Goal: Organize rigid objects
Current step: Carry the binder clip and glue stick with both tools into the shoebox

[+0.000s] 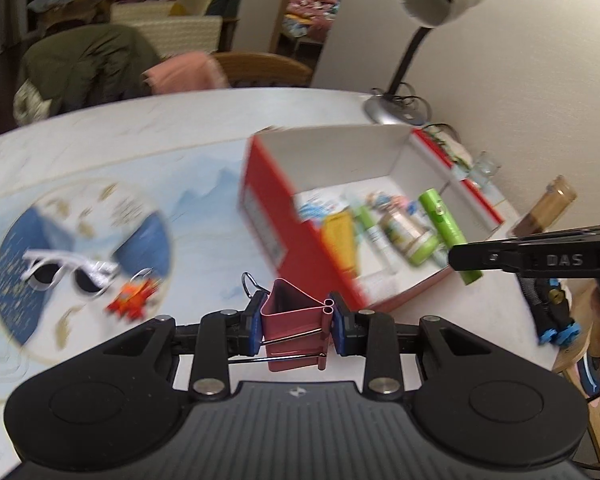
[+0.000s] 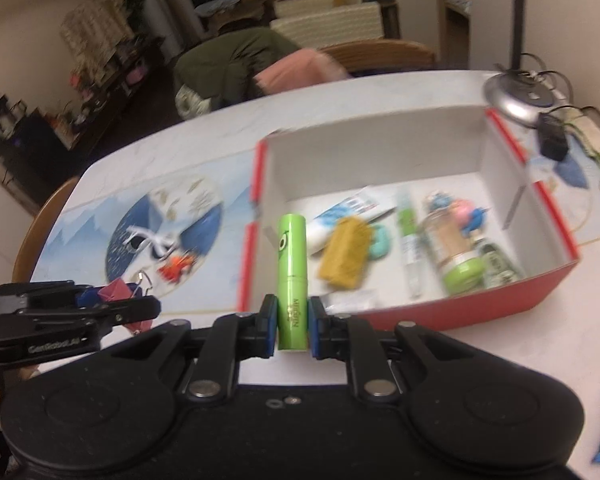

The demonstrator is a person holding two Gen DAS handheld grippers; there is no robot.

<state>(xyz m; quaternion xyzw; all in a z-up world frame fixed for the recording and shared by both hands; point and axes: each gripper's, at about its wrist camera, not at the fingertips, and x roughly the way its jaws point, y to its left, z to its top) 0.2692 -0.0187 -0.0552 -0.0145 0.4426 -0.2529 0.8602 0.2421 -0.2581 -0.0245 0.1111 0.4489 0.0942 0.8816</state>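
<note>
Left gripper (image 1: 296,322) clamped on pink binder clip (image 1: 290,322), held above bench. Right gripper (image 2: 293,320) closed tight on green tube (image 2: 292,276), tube upright, over near wall of red box (image 2: 480,308).

Likely step: drop both into box. Advice: clear near wall first, release over bare floor patch, avoid yellow sponge (image 2: 346,258) and bottles, one gripper at a time.

White sunglasses (image 1: 70,274) and orange toy (image 1: 134,300) lie on bench (image 1: 180,128) left of box. Desk lamp (image 1: 420,20) at far right corner. Cluttered room beyond.
</note>
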